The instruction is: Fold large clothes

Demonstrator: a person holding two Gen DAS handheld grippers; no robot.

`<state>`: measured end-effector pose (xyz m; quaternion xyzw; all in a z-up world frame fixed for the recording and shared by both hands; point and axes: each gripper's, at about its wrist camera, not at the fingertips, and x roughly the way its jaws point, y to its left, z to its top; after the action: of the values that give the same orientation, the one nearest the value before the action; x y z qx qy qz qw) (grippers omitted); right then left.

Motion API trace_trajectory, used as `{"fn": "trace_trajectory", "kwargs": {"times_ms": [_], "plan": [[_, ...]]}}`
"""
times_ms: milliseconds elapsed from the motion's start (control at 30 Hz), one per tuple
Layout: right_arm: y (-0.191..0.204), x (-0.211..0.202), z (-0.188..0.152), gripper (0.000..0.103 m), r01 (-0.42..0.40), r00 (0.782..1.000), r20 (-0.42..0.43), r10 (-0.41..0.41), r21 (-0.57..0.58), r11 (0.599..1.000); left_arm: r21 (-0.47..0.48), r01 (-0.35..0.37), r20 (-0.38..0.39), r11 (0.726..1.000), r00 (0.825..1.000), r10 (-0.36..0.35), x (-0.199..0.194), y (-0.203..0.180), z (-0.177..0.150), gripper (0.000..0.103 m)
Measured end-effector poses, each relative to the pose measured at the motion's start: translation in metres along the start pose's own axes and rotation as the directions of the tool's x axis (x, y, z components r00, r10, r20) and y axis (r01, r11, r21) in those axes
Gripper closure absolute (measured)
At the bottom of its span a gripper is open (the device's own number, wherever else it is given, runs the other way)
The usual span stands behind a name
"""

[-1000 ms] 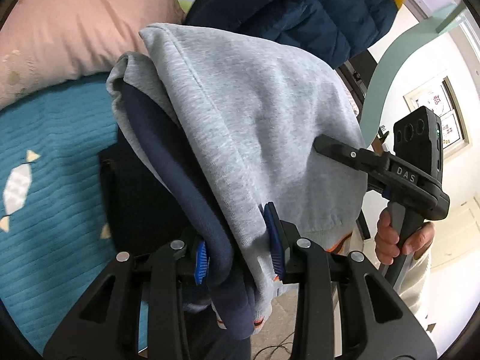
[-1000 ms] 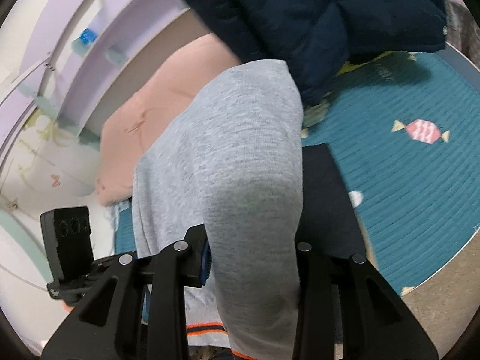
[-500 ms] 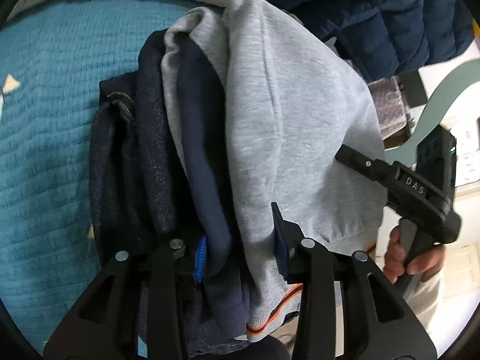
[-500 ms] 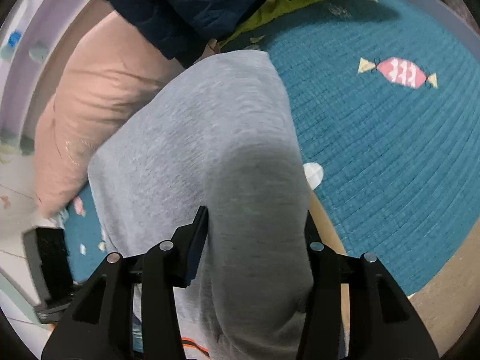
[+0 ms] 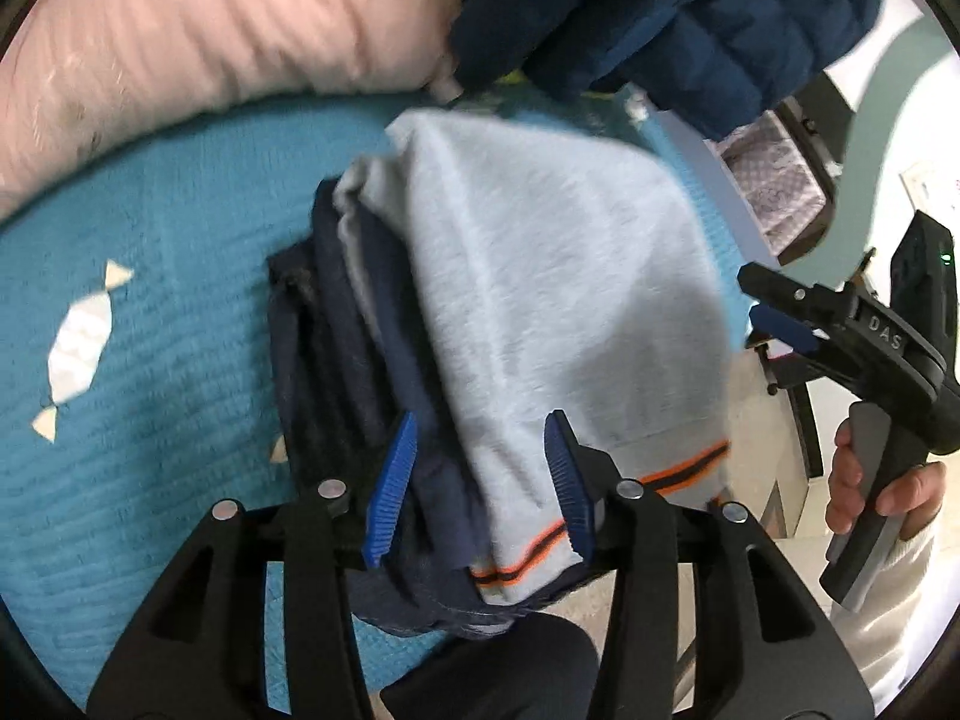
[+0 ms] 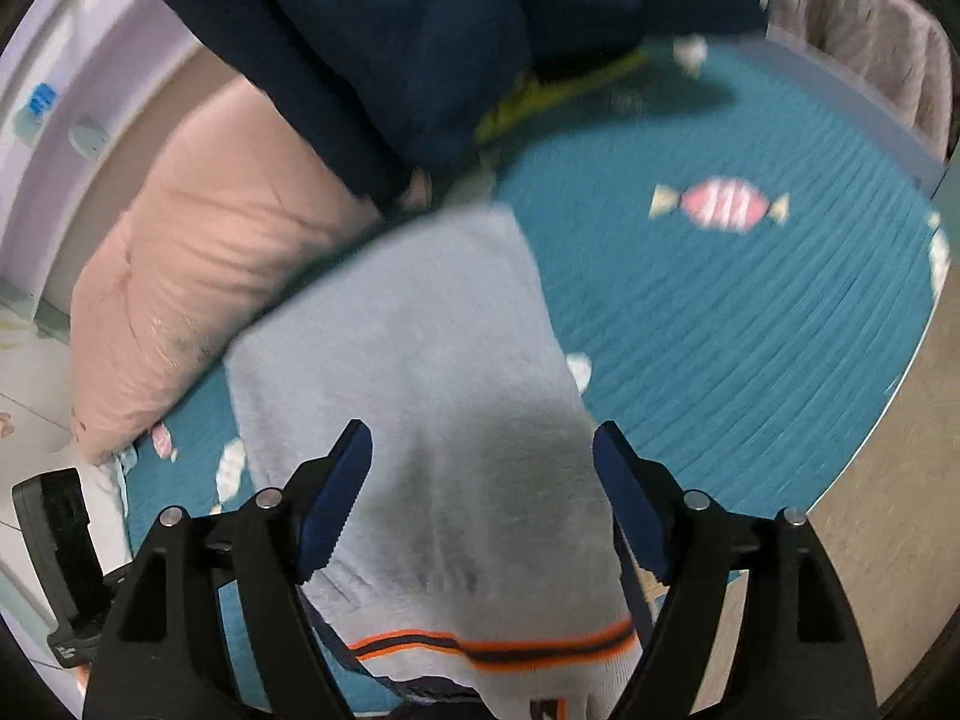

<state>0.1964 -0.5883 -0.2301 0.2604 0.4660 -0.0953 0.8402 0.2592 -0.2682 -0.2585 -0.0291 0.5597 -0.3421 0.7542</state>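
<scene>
A folded grey sweatshirt (image 5: 558,276) with a navy lining and an orange-striped hem lies on a dark folded garment (image 5: 306,384) on the teal bedspread (image 5: 150,312). My left gripper (image 5: 480,420) straddles its near edge. Its jaws are opening, and the blue pads stand just off the cloth between them. My right gripper (image 6: 480,429) is opening wide over the same sweatshirt (image 6: 420,360), pads apart from the cloth. In the left wrist view the right gripper (image 5: 762,306) sits at the sweatshirt's right edge, with a hand (image 5: 870,480) on its handle.
A pink pillow (image 5: 210,30) lies at the back of the bed. A navy puffer jacket (image 6: 480,30) is piled behind the sweatshirt, over a yellow-green garment (image 6: 558,90). The bed's rounded edge (image 6: 888,396) and bare floor lie to the right.
The sweatshirt has come down from mid-air onto the dark folded garment. Both grippers sank with it and their jaws spread, the right one widest, so it no longer clamps the cloth.
</scene>
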Motion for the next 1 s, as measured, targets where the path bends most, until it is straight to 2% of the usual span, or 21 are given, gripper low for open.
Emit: {"fn": "trace_trajectory", "kwargs": {"times_ms": [67,133,167,200,267,300,333,367,400,433,467,533,567,667,733,800,867,933,967,1000], "plan": [[0.011,-0.020,-0.004,0.030,-0.007,0.999,0.043,0.009,-0.044,0.999,0.020,0.027,0.010,0.999,1.000,-0.027,-0.001,-0.018,0.005,0.058],[0.022,-0.027,-0.012,0.030,0.006,0.999,0.041,-0.002,-0.102,0.995,0.045,0.031,0.024,0.999,0.999,-0.032,0.001,-0.030,0.005,0.058],[0.026,-0.026,-0.017,0.034,0.019,0.999,0.035,-0.015,-0.129,0.992,0.057,0.034,0.024,0.998,0.999,-0.035,0.004,-0.034,0.004,0.058],[0.028,-0.023,-0.021,0.041,0.030,0.999,0.026,-0.026,-0.144,0.989,0.064,0.046,0.008,0.997,0.999,-0.047,0.011,-0.039,0.002,0.058],[0.025,-0.003,-0.032,0.079,0.053,0.995,-0.074,-0.064,-0.149,0.987,0.036,0.061,-0.044,0.997,0.997,-0.059,0.031,-0.036,-0.003,0.059],[0.016,0.016,-0.038,0.082,0.056,0.987,-0.147,-0.072,-0.109,0.992,0.005,0.043,-0.072,0.999,0.996,-0.043,0.045,-0.030,-0.007,0.062],[0.008,0.025,-0.043,0.083,0.059,0.982,-0.174,-0.072,-0.080,0.995,-0.014,0.030,-0.093,0.999,0.995,-0.032,0.056,-0.025,-0.012,0.070],[-0.001,0.039,-0.048,0.090,0.082,0.980,-0.179,-0.092,-0.060,0.995,-0.034,0.008,-0.108,0.999,0.994,-0.012,0.072,-0.014,-0.017,0.073],[-0.008,0.052,-0.052,0.093,0.117,0.976,-0.180,-0.125,-0.058,0.991,-0.035,0.011,-0.098,0.999,0.995,-0.014,0.081,-0.006,-0.018,0.082],[-0.016,0.064,-0.054,0.095,0.133,0.974,-0.181,-0.139,-0.043,0.990,-0.037,0.027,-0.090,0.999,0.995,-0.030,0.086,0.000,-0.019,0.089],[-0.025,0.073,-0.055,0.095,0.133,0.975,-0.177,-0.133,-0.012,0.991,-0.065,0.093,-0.074,0.994,0.992,-0.097,0.092,0.011,-0.020,0.090],[-0.042,0.086,-0.056,0.095,0.125,0.980,-0.163,-0.114,0.059,0.990,-0.155,0.201,-0.062,0.967,0.975,-0.212,0.101,0.027,-0.018,0.093],[-0.045,0.088,-0.056,0.095,0.120,0.981,-0.160,-0.108,0.070,0.990,-0.169,0.206,-0.066,0.964,0.973,-0.220,0.104,0.028,-0.015,0.093],[-0.045,0.081,-0.051,0.095,0.095,0.982,-0.170,-0.083,0.068,0.993,-0.072,0.105,-0.096,0.992,0.989,-0.112,0.099,0.007,-0.011,0.094],[-0.043,0.063,-0.048,0.093,0.066,0.981,-0.188,-0.047,0.093,0.994,-0.030,0.048,-0.120,0.998,0.991,-0.051,0.090,-0.006,-0.013,0.094],[-0.042,0.047,-0.050,0.091,0.028,0.982,-0.191,-0.006,0.117,0.993,-0.034,0.077,-0.153,0.996,0.985,-0.081,0.083,-0.016,-0.019,0.094],[-0.035,0.030,-0.057,0.089,0.034,0.979,-0.206,-0.016,0.085,0.996,-0.037,0.122,-0.177,0.992,0.976,-0.127,0.082,-0.023,-0.026,0.093],[-0.031,0.026,-0.072,0.089,0.052,0.968,-0.246,-0.040,0.044,0.998,-0.060,0.174,-0.215,0.983,0.959,-0.183,0.090,-0.026,-0.037,0.093],[-0.031,0.030,-0.079,0.092,0.067,0.967,-0.247,-0.058,0.028,0.997,-0.059,0.148,-0.238,0.987,0.958,-0.158,0.103,-0.026,-0.044,0.093],[-0.031,0.038,-0.086,0.092,0.090,0.966,-0.242,-0.086,0.004,0.996,-0.040,0.116,-0.237,0.992,0.964,-0.122,0.115,-0.024,-0.050,0.099]]}}
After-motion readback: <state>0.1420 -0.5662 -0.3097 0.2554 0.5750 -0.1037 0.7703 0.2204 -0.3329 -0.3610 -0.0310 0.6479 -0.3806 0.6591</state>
